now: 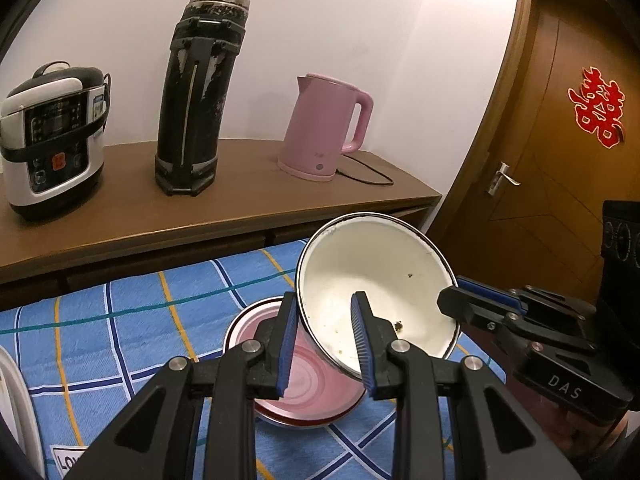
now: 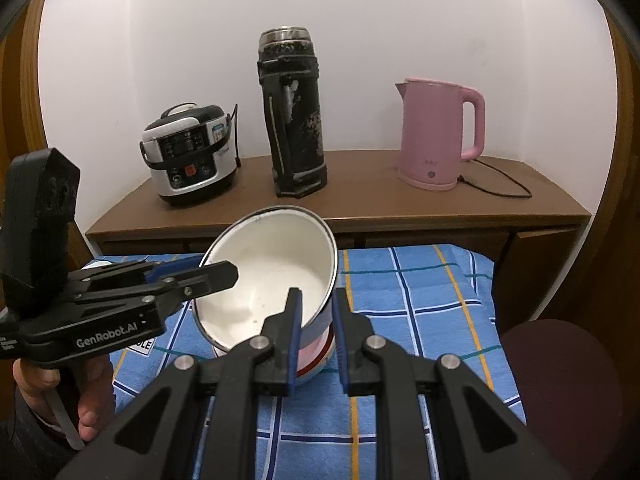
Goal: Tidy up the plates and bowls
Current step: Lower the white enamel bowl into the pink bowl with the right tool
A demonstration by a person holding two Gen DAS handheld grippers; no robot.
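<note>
Behind white bowl (image 2: 272,276), cooker (image 2: 190,154), flask (image 2: 294,116), pink kettle (image 2: 438,134) on sideboard (image 2: 360,204).

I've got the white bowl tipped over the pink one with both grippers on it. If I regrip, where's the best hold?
Take the white bowl by its thin rim, one finger inside and one outside, as the left gripper and right gripper do now. Come from the near edge. The wall is thin and the bowl is tilted, open side towards you, above the pink bowl, so the rim is probably the easiest grip.
</note>
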